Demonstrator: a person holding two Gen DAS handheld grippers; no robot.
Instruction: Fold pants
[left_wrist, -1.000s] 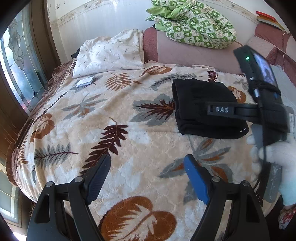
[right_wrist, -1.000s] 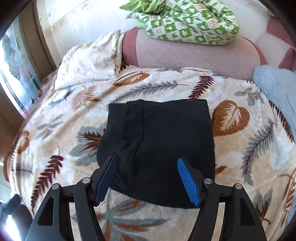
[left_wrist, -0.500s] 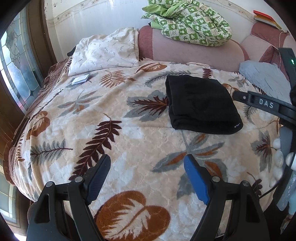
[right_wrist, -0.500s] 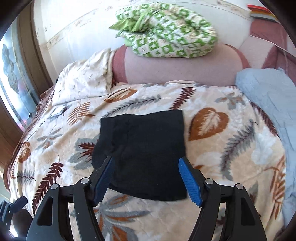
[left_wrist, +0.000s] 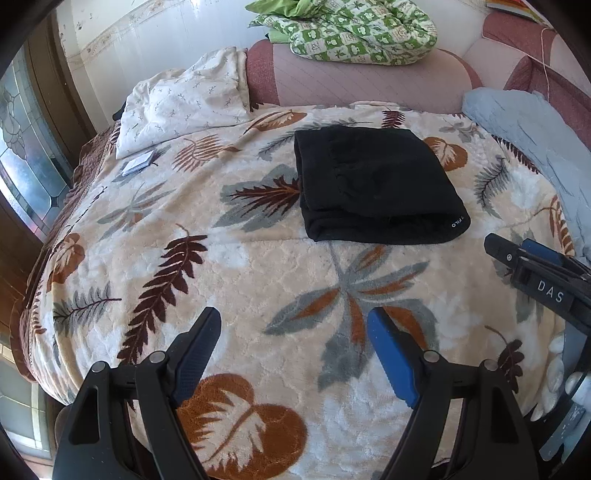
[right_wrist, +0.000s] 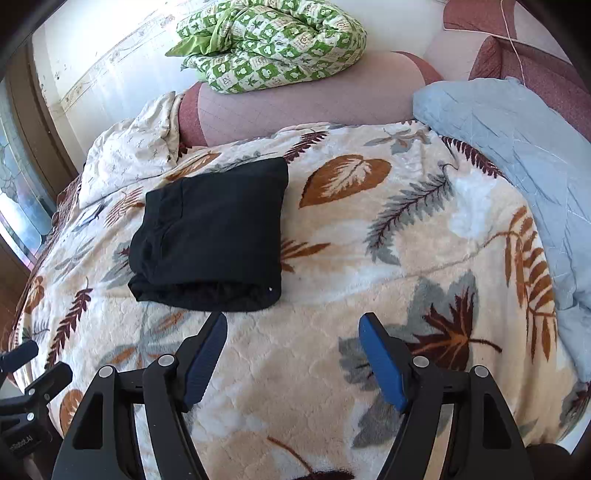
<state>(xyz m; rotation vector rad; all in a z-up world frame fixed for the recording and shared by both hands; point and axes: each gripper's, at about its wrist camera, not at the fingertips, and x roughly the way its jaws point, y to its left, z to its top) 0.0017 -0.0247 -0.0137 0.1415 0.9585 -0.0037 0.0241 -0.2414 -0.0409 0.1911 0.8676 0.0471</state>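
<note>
A bed (left_wrist: 258, 280) covered by a cream blanket (right_wrist: 332, 369) with a printed leaf pattern fills most of both views. A pinkish padded headboard (left_wrist: 369, 81) is seen across the top of each frame, with a green and white checked quilt (right_wrist: 273, 48) bunched on it. A pale blue quilt (right_wrist: 517, 155) is draped along the right edge of the right wrist view, and a cream pillow (left_wrist: 184, 99) is seen at the upper left of the left wrist view, with a small flat white packet (left_wrist: 138, 163) just below it.

The black pants (left_wrist: 373, 184) are seen folded into a compact rectangle, lying flat on the blanket: upper centre in the left wrist view, left of centre in the right wrist view (right_wrist: 214, 236). Nothing is touching them.

The left gripper (left_wrist: 295, 354) is held at the bottom of its frame with the jaws spread wide over bare blanket, nothing between them. The right gripper (right_wrist: 293, 354) is likewise spread apart and empty, its jaws having just been opening; its left finger tip is just below the near edge of the pants. It is also glimpsed at the right edge of the left wrist view.
</note>
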